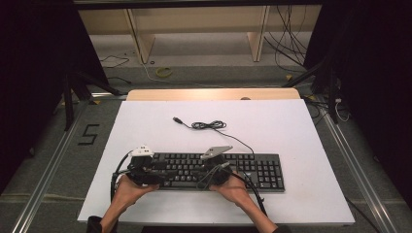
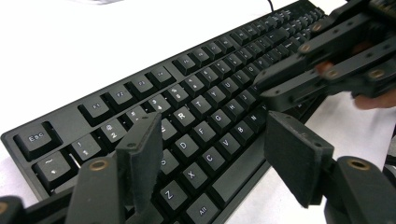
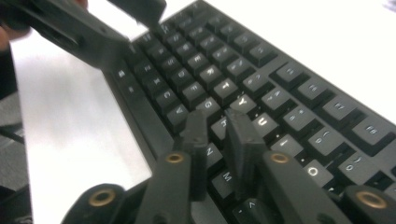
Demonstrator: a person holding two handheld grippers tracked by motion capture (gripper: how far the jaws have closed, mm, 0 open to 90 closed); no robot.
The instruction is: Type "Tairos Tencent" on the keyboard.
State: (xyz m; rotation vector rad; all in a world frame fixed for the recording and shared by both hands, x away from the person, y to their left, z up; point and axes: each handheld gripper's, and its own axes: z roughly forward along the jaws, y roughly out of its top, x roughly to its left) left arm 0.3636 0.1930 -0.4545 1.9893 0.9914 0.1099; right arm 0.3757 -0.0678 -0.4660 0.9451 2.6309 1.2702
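Keyboard (image 1: 218,171) lies under both grippers — left gripper (image 2: 215,154), right gripper (image 3: 219,140)

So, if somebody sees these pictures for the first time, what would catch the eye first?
Most likely the black keyboard, lying near the front edge of the white table, with a person's two hands on grippers over its left half. The left gripper hovers with jaws wide apart above the letter keys, while the right gripper has its jaws close together, with nothing between them. Behind the keyboard, its cable lies loosely coiled on the table.
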